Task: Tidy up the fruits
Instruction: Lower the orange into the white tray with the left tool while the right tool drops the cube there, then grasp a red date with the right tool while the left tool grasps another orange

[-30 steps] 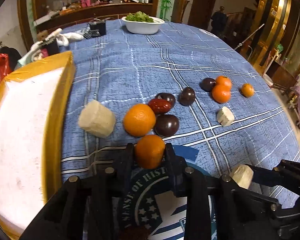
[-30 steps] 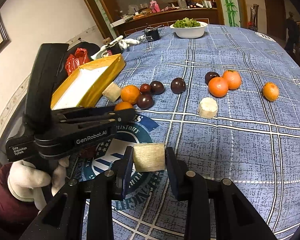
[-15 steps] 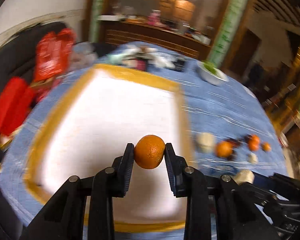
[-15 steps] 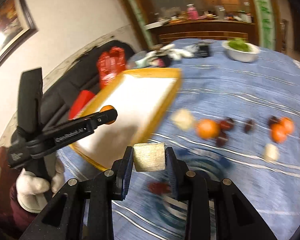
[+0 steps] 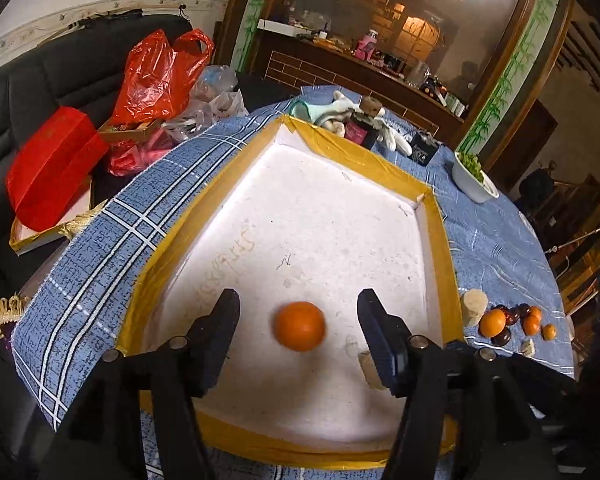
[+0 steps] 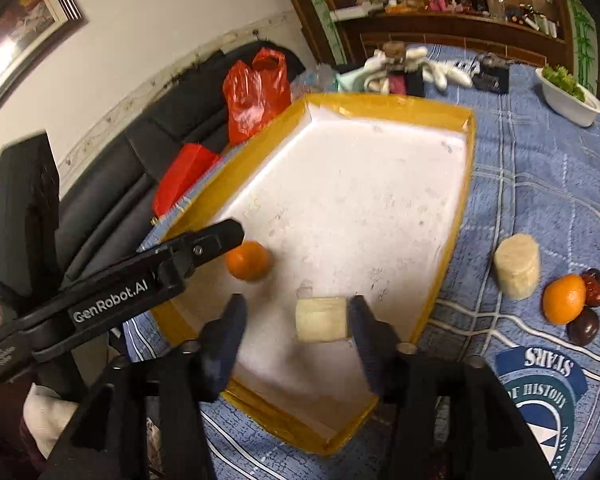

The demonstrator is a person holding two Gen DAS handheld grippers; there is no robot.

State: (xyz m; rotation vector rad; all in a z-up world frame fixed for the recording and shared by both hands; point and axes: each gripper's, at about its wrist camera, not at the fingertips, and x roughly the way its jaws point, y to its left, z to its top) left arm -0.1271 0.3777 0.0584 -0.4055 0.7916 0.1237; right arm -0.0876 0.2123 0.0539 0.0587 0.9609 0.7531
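Observation:
A white foam tray with a yellow taped rim (image 5: 440,240) (image 6: 460,208) lies on the blue checked cloth. My left gripper (image 5: 298,300) hovers over it with its jaws opening. An orange (image 5: 300,326) (image 6: 247,265) sits loose between the pads, touching neither. My right gripper (image 6: 296,308) is also opening over the tray. A pale cut chunk (image 6: 321,319) (image 5: 370,368) lies between its fingers, close against the right one and free of the left. More fruit waits on the cloth to the right: a pale chunk (image 6: 516,266), an orange (image 6: 564,298) and dark plums (image 6: 584,326).
A white bowl of greens (image 6: 568,96) stands at the far right. Gloves and small dark boxes (image 5: 364,124) lie beyond the tray's far rim. Red bags (image 5: 156,72) rest on a black sofa off the table's left edge. A white-gloved hand (image 6: 40,412) holds the left gripper.
Both grippers swung left from the fruit cluster to above the tray. Their jaws have spread, and the orange and the pale chunk are no longer pinched.

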